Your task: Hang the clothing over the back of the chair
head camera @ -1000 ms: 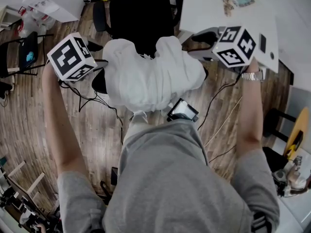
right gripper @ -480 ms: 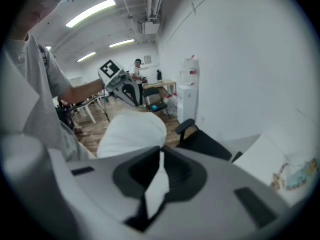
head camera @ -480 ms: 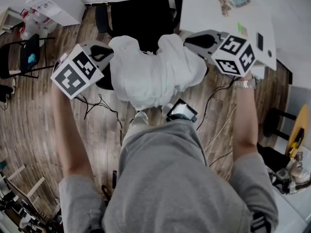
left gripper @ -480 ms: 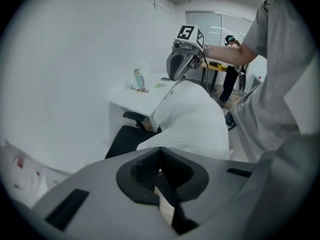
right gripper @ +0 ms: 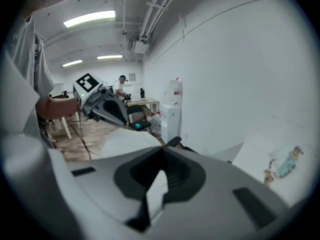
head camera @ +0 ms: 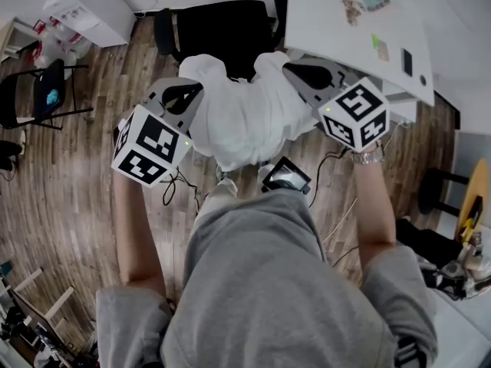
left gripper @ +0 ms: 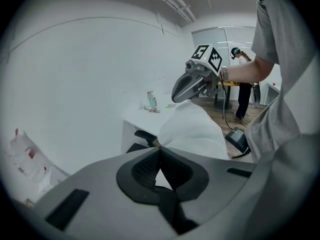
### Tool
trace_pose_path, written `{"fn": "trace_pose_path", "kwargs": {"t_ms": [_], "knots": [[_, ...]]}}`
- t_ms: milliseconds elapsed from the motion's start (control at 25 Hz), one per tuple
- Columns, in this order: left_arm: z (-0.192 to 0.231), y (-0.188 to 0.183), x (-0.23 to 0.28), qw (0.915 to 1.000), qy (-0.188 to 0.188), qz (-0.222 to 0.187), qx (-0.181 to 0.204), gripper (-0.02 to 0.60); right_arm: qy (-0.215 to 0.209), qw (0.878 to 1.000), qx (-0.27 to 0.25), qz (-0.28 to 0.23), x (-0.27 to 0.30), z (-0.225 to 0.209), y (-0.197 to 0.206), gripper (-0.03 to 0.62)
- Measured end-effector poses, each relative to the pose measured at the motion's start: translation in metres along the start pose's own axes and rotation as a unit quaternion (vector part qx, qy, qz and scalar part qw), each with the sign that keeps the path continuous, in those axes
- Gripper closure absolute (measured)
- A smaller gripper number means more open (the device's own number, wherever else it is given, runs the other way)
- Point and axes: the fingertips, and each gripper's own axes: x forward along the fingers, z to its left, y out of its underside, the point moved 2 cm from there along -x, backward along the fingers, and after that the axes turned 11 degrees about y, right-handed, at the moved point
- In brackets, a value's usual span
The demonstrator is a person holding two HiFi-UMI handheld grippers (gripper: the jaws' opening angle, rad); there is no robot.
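A white garment hangs bunched between my two grippers, above the wooden floor and just in front of the black office chair. My left gripper is shut on the garment's left edge. In the left gripper view its jaws meet on a fold of the white cloth. My right gripper is shut on the right edge; in the right gripper view a strip of cloth runs between its closed jaws. The chair's back is partly hidden behind the garment.
A white desk with small items stands right of the chair. Cables and a small screen device lie on the floor below the garment. A black folding chair and a white box are at the left.
Both grippers have closed on the garment's edges and tipped upward, lifting it. Their marker cubes have swung toward me, and the cloth has gathered narrower between them.
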Motion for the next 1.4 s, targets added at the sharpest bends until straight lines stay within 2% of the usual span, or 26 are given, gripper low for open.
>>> {"fn": "trace_pose_path", "kwargs": {"t_ms": [120,280,360,520,760,960,1080,1160,1320,1400], "knots": [[0.0,-0.005,-0.005,0.9975,-0.051,-0.047,-0.015,0.551,0.023,0.999,0.019,-0.022,-0.006,0.013,-0.002,0.56],[0.002,-0.013,-0.027,0.9828,-0.133,-0.125,-0.029,0.551,0.041,0.998,0.036,-0.038,-0.015,0.036,0.0,0.56],[-0.002,-0.016,-0.035,0.978,-0.138,-0.152,-0.032,0.551,0.049,0.997,0.048,-0.045,-0.02,0.047,0.001,0.56],[-0.014,-0.022,-0.048,0.9685,-0.126,-0.209,-0.05,0.551,0.069,0.992,0.078,-0.064,-0.032,0.061,0.005,0.56],[-0.03,-0.038,-0.085,0.9364,-0.156,-0.301,-0.091,0.551,0.108,0.985,0.104,-0.083,-0.054,0.078,0.007,0.56],[-0.042,-0.052,-0.103,0.9229,-0.161,-0.34,-0.081,0.551,0.149,0.976,0.119,-0.107,-0.078,0.078,0.002,0.56],[-0.05,-0.057,-0.109,0.9175,-0.169,-0.352,-0.076,0.551,0.168,0.97,0.121,-0.124,-0.089,0.08,-0.007,0.56],[-0.054,-0.061,-0.113,0.9164,-0.173,-0.355,-0.063,0.551,0.18,0.968,0.117,-0.133,-0.095,0.083,-0.013,0.56],[-0.062,-0.063,-0.117,0.9209,-0.178,-0.345,-0.039,0.551,0.195,0.963,0.111,-0.148,-0.109,0.092,-0.022,0.56],[-0.064,-0.065,-0.122,0.9196,-0.178,-0.349,-0.03,0.551,0.199,0.961,0.111,-0.155,-0.114,0.094,-0.026,0.56]]}}
